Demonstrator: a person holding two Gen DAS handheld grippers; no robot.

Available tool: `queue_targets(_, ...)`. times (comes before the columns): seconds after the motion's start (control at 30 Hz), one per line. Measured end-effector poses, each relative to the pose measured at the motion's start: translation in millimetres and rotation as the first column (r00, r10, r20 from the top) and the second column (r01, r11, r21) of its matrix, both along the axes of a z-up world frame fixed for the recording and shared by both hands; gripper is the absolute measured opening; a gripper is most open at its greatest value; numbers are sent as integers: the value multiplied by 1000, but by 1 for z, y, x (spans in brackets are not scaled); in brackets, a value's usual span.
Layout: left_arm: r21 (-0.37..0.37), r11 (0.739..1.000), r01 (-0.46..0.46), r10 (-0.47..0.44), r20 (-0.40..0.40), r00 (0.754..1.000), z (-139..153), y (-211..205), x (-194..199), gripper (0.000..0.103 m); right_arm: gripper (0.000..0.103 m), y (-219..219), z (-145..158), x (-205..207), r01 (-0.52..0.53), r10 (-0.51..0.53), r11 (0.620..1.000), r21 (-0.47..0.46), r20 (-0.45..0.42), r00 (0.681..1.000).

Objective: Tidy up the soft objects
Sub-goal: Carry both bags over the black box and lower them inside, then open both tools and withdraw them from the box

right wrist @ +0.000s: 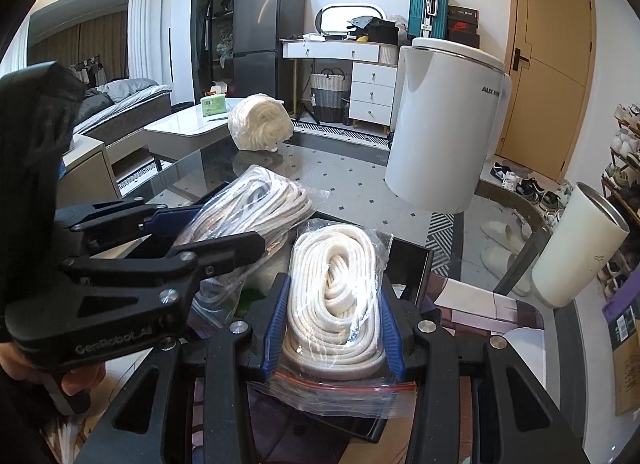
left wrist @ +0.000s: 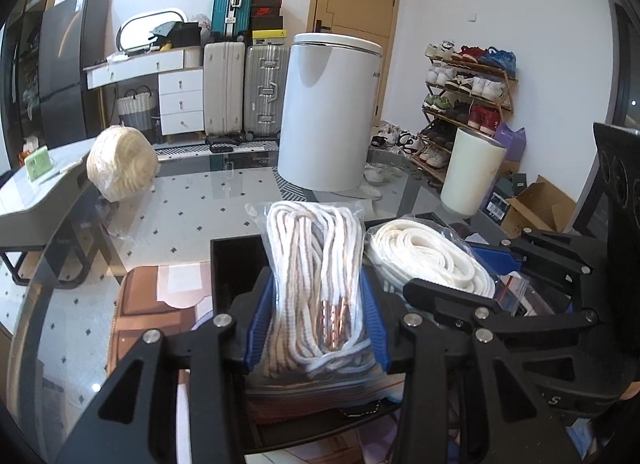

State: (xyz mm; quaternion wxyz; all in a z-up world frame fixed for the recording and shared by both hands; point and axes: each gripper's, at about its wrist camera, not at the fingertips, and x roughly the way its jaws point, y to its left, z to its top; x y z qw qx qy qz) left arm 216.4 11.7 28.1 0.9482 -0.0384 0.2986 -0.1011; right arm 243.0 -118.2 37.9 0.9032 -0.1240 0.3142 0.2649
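In the left wrist view, the left claw (left wrist: 318, 316) is gripping a clear bag of striped rope (left wrist: 316, 280), its blue pads pressing in on both sides. The bag is standing with its long axis running from near to far, its sealed end nearest the camera and its far end tilting up over a black tray (left wrist: 232, 260). Just to the right, a bag of plain white rope (left wrist: 424, 260) is lying with its long axis slanting from far left to near right, and the right claw (left wrist: 460, 288) is reaching in from the right around it. On the far left of the glass tabletop (left wrist: 192, 220) a round bundle of cream rope (left wrist: 122, 162) is resting, well apart from a tall white bin (left wrist: 332, 112) and a white cup (left wrist: 472, 172).

In the right wrist view, the right claw (right wrist: 334, 324) is squeezing the bag of plain white rope (right wrist: 334, 296), whose long axis is pointing straight away from the camera, red-striped seal at the near end. The left claw (right wrist: 224, 232) is coming in from the left, clamping the bag of striped rope (right wrist: 256, 208), which is slanting toward the far right. Both bags are hanging over the black tray (right wrist: 416, 268).
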Motion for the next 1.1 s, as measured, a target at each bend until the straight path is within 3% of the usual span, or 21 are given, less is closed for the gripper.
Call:
queue_targets(0.27,28,1000,4,-3,-13,1000,3,-2,-1,44,45,-3,4,-5,-23,23,1000,2,-7,1000)
queue_targets(0.3,28,1000,6,-5,-16,1000,3,-3,-2,48,48,-5,6,-8,-26,26,1000,12,1,1000)
queue_targets(0.43,2,1000,7,-7,-2,1000,8,2,-13,65,80,-20,17,-22,-12,9,998,54,49,999)
queue_targets(0.47,-2,1000,6,-6,7,1000,9,3,-16,67,83,-23,19,-26,-9,6,998,61,56,998)
queue_targets(0.53,-10,1000,5,-5,36,999,14,5,-27,87,85,-31,21,-34,-5,-1,998,69,78,997)
queue_targets(0.63,-17,1000,-16,18,93,995,22,9,-45,100,93,-36,20,-45,3,-10,997,71,90,996)
queue_targets(0.73,-20,998,-62,64,146,987,26,15,-60,103,98,-41,18,-56,11,-20,996,93,92,996)
queue_targets(0.83,-1,990,-138,136,149,979,25,20,-67,103,102,-44,16,-65,16,-28,993,119,98,995)
queue_targets(1.1,-14,989,-146,147,118,982,10,26,-84,103,102,-47,9,-80,28,-45,989,146,109,993)
